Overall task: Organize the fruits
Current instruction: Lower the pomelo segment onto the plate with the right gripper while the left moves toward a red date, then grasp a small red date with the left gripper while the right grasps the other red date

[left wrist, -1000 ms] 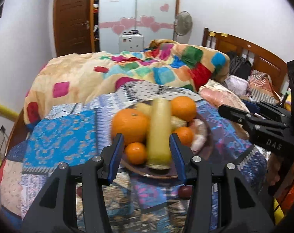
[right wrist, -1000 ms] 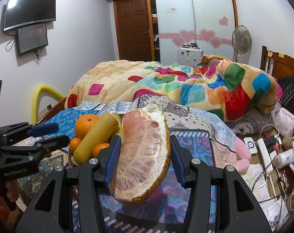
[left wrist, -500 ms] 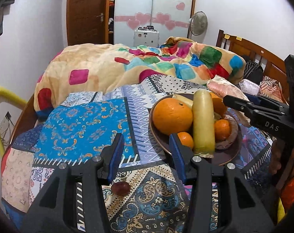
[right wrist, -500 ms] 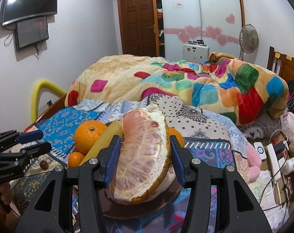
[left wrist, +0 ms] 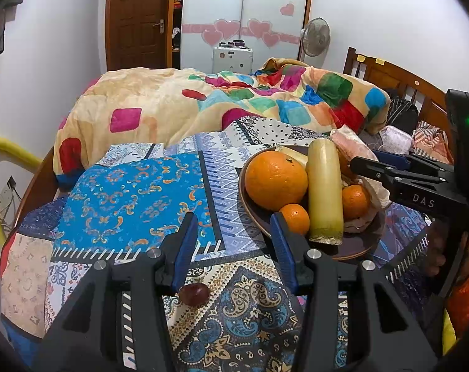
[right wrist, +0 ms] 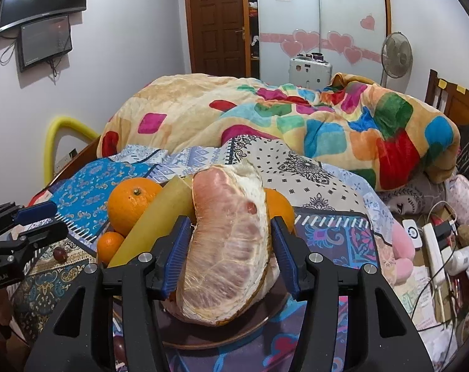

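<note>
Left gripper [left wrist: 234, 241] is hanging low with its jaws spread and nothing between them; right gripper [right wrist: 229, 248] is clamped (both pads pressing) on the pomelo wedge [right wrist: 228, 241].

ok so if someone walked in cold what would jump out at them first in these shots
Most striking is the big peeled pomelo wedge filling the right wrist view, gripped between the right gripper over the brown plate. Next come the large orange and a pale yellow cylindrical fruit piled on that plate. The left gripper hangs open and empty above the patchwork bedspread, a small dark red fruit lying beneath it.
</note>
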`<action>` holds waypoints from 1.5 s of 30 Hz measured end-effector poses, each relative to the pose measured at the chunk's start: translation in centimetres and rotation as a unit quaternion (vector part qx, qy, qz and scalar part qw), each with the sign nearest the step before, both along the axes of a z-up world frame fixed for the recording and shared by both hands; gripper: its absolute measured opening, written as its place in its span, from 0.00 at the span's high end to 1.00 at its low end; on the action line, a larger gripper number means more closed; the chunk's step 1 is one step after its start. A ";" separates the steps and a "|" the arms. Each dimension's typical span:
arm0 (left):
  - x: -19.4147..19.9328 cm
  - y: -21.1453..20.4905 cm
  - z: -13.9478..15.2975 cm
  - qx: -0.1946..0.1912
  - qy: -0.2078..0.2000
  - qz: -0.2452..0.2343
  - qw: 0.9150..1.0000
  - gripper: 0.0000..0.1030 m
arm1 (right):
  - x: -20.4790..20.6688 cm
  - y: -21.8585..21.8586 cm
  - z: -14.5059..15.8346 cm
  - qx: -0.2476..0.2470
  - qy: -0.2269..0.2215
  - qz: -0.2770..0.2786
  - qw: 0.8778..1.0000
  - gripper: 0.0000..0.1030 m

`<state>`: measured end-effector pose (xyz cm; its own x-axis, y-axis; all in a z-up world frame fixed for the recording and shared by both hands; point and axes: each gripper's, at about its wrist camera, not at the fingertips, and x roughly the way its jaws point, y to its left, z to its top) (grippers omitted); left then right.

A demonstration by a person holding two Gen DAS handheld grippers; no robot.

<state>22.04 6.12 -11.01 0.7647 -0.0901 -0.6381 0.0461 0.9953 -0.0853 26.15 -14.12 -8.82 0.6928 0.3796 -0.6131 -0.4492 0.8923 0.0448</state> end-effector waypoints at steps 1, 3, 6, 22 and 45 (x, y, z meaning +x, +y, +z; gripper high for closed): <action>-0.2 0.0 0.1 0.001 -0.001 0.000 1.000 0.53 | -0.2 -0.1 0.1 -0.001 -0.001 -0.001 1.000 0.51; -0.6 -0.1 0.5 0.002 -0.003 0.000 1.000 0.53 | -0.4 -0.2 0.4 -0.001 -0.006 -0.001 1.000 0.50; -1.3 -0.2 1.0 0.002 -0.007 0.001 1.000 0.53 | -1.3 -0.1 1.4 -0.005 -0.021 0.001 1.000 0.45; -7.7 -0.4 3.5 0.013 -0.026 0.006 1.000 0.47 | -8.4 1.0 2.3 -0.006 -0.050 0.039 0.998 0.39; -8.5 2.9 -2.8 0.008 0.046 0.028 0.999 0.46 | -8.8 2.6 -4.6 -0.021 0.037 0.074 0.996 0.82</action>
<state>13.51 9.02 -13.76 0.7065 -0.0378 -0.7067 -0.0170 0.9974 -0.0704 17.31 -11.52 -13.43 0.5831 0.4472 -0.6782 -0.5729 0.8183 0.0469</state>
